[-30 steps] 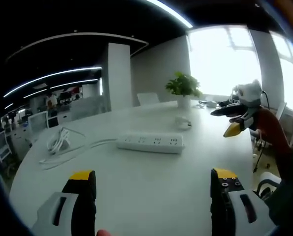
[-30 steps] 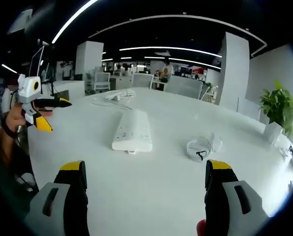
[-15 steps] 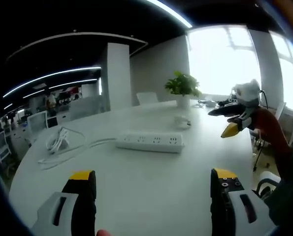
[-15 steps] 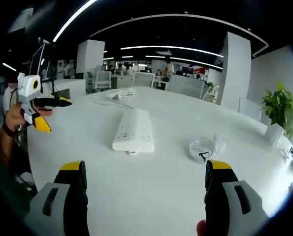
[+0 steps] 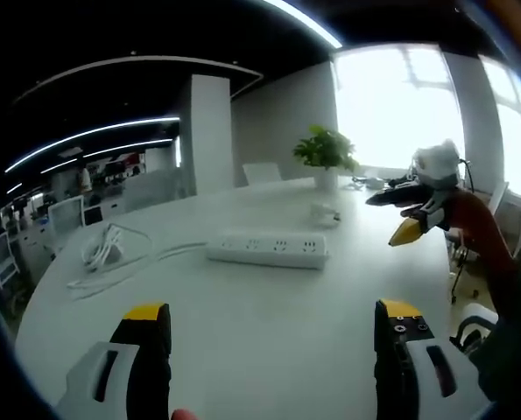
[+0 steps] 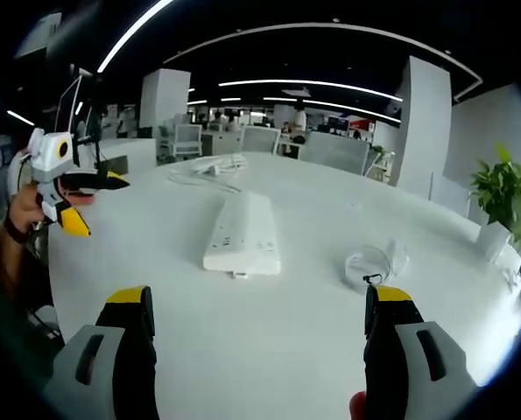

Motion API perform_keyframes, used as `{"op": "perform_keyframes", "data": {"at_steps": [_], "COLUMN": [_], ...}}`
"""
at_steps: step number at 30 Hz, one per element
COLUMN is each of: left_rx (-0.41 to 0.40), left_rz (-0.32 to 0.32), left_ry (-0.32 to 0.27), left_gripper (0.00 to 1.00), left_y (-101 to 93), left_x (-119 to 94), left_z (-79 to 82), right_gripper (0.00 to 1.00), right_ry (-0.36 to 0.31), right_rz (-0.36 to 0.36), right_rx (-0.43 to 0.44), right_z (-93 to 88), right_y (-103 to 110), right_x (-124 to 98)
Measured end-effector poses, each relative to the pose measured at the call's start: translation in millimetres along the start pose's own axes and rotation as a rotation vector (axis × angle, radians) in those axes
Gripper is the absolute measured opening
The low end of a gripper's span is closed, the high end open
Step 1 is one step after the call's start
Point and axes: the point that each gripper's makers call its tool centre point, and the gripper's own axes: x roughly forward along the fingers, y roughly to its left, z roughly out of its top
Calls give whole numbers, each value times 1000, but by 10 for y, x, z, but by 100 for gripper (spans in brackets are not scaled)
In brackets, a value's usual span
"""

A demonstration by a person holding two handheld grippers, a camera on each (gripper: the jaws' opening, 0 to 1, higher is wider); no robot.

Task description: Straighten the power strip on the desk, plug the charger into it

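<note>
White power strip (image 5: 269, 251) lies flat mid-desk (image 5: 242, 341), its cord trailing off to a loose coil (image 5: 102, 252) on the far side. Charger w/ coiled cable (image 6: 371, 262) sits near the strip, not touching. Left gripper (image 5: 273, 332) hovers above the desk, jaws wide apart, nothing btwn them. Right gripper (image 6: 258, 328) same: jaws spread, empty, strip ahead of it. Potted plant (image 5: 326, 156) stands at the desk's far edge by the bright window.
</note>
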Motion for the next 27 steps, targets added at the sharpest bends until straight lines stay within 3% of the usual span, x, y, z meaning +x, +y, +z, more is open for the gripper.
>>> {"op": "perform_keyframes", "data": {"at_steps": [27], "left_rx": [2], "left_rz": [-6], "left_ry": [15], "left_gripper": [100], "left_y": [3], "left_x": [3], "left_z": [-47], "right_gripper": [100], "right_ry": [21], "right_rz": [22], "right_rx": [0], "right_z": [-27], "right_y": [35], "right_x": [193]}}
